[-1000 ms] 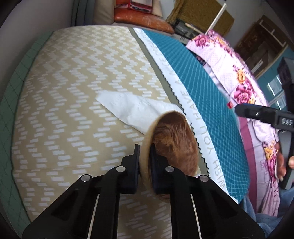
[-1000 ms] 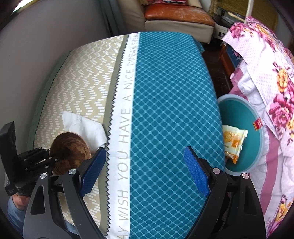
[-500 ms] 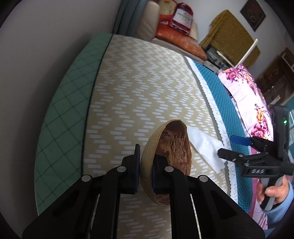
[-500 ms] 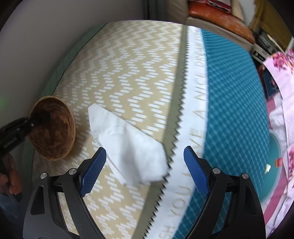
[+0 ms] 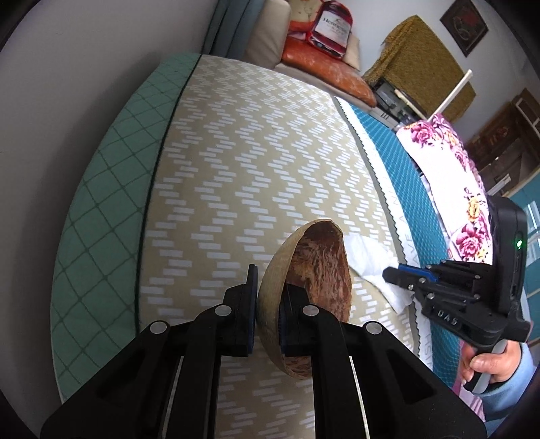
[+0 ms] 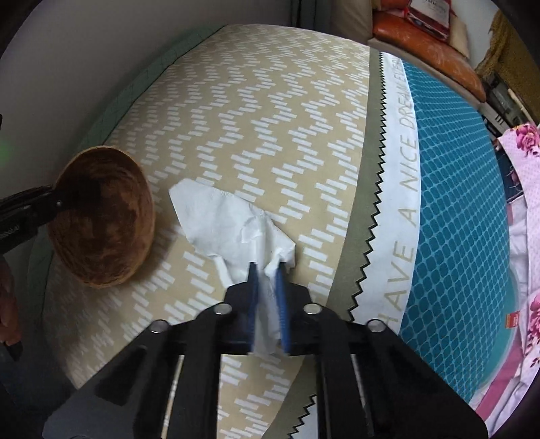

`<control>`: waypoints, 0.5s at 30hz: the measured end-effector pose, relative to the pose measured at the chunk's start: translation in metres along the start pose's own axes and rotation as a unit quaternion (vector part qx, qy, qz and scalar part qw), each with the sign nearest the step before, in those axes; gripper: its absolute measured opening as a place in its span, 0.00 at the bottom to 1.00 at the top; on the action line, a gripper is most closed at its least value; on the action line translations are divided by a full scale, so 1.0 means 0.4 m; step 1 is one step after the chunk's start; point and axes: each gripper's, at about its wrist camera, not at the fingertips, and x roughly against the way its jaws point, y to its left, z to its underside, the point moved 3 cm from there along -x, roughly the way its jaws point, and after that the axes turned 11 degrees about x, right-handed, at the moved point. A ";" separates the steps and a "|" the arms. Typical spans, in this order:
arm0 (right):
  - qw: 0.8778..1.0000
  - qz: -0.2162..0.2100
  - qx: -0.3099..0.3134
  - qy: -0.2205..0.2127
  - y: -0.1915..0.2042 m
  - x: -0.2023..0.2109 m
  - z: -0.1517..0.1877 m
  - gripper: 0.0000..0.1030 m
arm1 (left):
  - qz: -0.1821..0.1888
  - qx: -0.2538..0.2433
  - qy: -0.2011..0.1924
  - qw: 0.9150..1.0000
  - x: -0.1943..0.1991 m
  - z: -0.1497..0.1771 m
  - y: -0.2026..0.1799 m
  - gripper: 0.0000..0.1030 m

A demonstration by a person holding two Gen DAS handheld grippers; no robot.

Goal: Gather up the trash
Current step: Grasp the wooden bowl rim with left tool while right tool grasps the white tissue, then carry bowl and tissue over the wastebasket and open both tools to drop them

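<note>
A brown half coconut shell (image 5: 317,270) is held up off the patterned bed cover (image 5: 253,135), its rim pinched between the jaws of my left gripper (image 5: 270,280), which is shut on it. The right wrist view shows the same shell (image 6: 101,216) at the left with the left gripper (image 6: 55,199) on its edge. A crumpled white tissue (image 6: 219,219) lies on the beige zigzag part of the cover. My right gripper (image 6: 266,270) is closing on the tissue's near end, and its blue pads press the paper. The left wrist view shows the tissue (image 5: 371,256) and the right gripper (image 5: 393,275) on it.
A grey wall runs along the bed's left side. A floral blanket (image 5: 449,175) lies past the teal half of the cover (image 6: 455,202). An orange cushion (image 5: 324,67) and a red box (image 5: 329,30) sit beyond the bed's far end. A teal tub (image 6: 503,344) shows at the lower right.
The right gripper came across from the teal side to the tissue, lowered, and shut on its near end. The left gripper carried the shell to the left, off the tissue.
</note>
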 end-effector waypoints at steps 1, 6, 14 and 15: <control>1.000 0.000 -0.004 -0.004 0.007 0.007 -0.008 0.07 | 0.001 -0.004 -0.001 1.000 0.002 0.002 -0.010 0.10; 0.998 0.000 -0.047 -0.034 -0.054 0.085 0.003 0.07 | 0.004 -0.029 -0.006 1.000 0.013 0.004 -0.071 0.10; 0.991 0.002 -0.092 -0.092 -0.151 0.216 0.074 0.07 | 0.013 -0.075 -0.004 0.997 0.002 0.004 -0.207 0.10; 0.991 0.002 -0.096 -0.097 -0.161 0.227 0.082 0.07 | 0.014 -0.084 -0.003 0.996 -0.002 0.006 -0.233 0.10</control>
